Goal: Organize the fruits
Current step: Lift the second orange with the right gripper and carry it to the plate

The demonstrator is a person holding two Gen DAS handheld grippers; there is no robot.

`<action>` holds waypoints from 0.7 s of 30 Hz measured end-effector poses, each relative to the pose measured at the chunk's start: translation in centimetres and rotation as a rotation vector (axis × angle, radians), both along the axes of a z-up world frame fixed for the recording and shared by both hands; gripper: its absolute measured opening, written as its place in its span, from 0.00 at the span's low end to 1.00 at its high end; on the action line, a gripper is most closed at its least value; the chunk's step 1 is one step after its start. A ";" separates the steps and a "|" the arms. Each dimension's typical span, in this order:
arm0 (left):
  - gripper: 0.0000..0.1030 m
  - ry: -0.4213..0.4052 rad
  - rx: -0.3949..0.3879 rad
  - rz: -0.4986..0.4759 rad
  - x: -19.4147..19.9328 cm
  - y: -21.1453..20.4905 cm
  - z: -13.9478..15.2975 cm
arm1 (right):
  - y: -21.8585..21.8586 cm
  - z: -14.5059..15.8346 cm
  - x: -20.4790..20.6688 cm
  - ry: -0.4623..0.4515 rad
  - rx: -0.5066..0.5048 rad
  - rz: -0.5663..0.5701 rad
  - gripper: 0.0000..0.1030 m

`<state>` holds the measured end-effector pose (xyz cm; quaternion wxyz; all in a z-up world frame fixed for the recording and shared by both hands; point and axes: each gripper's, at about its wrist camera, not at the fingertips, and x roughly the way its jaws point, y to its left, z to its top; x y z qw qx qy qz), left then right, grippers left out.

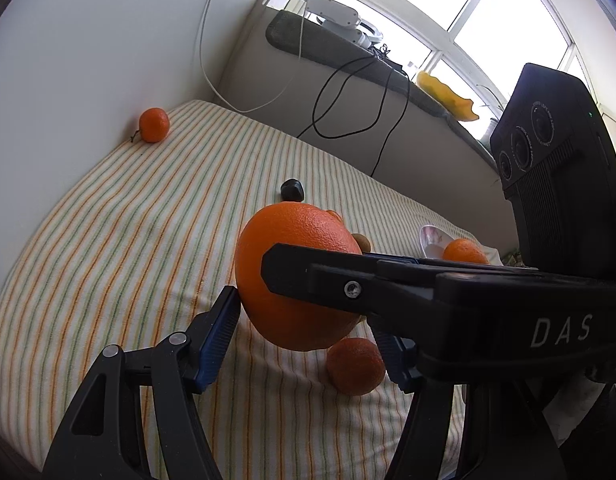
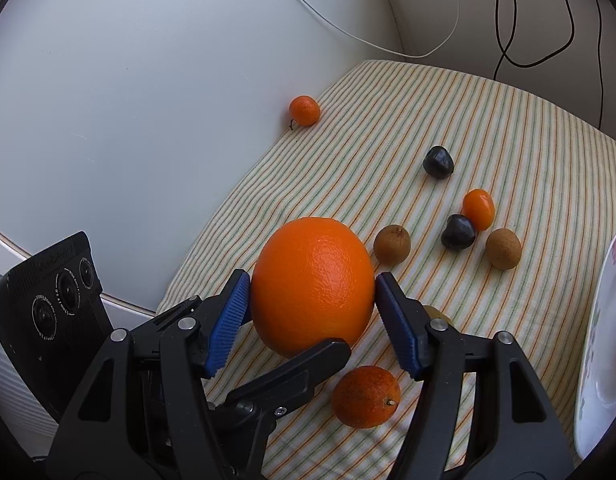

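A big orange [image 2: 311, 286] is gripped between the blue pads of my right gripper [image 2: 312, 310] above the striped cloth [image 2: 487, 120]. In the left wrist view the same orange [image 1: 296, 276] sits between my left gripper's pads too [image 1: 308, 336], with the right gripper's finger [image 1: 347, 280] crossing in front. A small orange [image 2: 365, 396] lies under it on the cloth. A mandarin [image 2: 304, 110] lies by the wall. Two dark plums [image 2: 438, 162], a kumquat [image 2: 478, 209] and two brown fruits [image 2: 391, 245] lie to the right.
A white floral plate [image 2: 603, 360] is at the right edge; in the left wrist view it [image 1: 429, 240] has an orange fruit [image 1: 463, 251] next to it. Cables [image 2: 507, 12] hang on the wall behind. A windowsill [image 1: 347, 52] holds devices and a yellow dish.
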<state>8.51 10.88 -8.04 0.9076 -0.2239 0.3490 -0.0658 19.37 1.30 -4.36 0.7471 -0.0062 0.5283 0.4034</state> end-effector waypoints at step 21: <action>0.62 -0.052 0.043 -0.077 0.0 -5.5 3.0 | -6.7 4.3 -1.4 -0.058 0.034 -0.077 0.66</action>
